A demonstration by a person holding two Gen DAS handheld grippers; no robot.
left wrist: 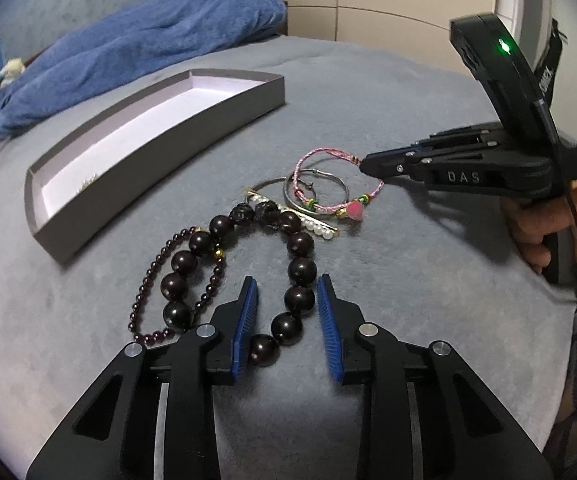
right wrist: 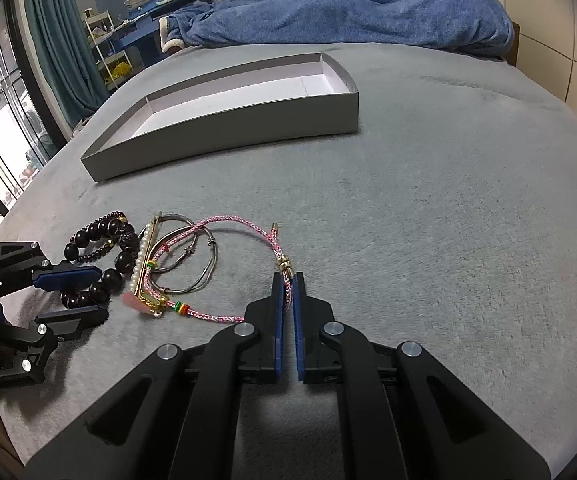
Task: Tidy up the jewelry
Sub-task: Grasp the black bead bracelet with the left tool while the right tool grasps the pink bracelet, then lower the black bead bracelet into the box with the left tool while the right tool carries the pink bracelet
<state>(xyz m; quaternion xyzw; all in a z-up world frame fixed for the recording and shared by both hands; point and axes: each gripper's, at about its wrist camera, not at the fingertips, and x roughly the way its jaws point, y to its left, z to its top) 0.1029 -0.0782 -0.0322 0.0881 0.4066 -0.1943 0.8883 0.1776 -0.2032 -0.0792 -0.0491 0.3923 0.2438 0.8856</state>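
Grey plush bed cover (left wrist: pixel 388 92) fills both views, w/ a blue blanket (left wrist: pixel 148 28) bunched at the far end. On it 1 long shallow grey box (left wrist: pixel 192 120), open top, pale inside, something small & glinting near one end, too small to tell. Jewelry pile sits just in front of the box, apart from it.

Left gripper (left wrist: pixel 288 300): jaws partly open, a gap each side; the run of the big dark bead bracelet (left wrist: pixel 300 268) lies between the blue pads (left wrist: pixel 248 320), pads not seen pressing on the beads. Right gripper (right wrist: pixel 287 296): clamped shut on the pink braided cord bracelet (right wrist: pixel 248 222), near its gold clasp; rest of the cord loops over the pile. A hand (left wrist: pixel 544 224) holds the right tool's grip.

Count: 1 big-bead bracelet, 1 small dark bead strand (left wrist: pixel 148 280) lying through it, 2 thin metal bangles (left wrist: pixel 316 192) overlapping, 1 pearl bar clip (left wrist: pixel 320 230), 1 pink cord bracelet w/ a pink charm (left wrist: pixel 354 210)
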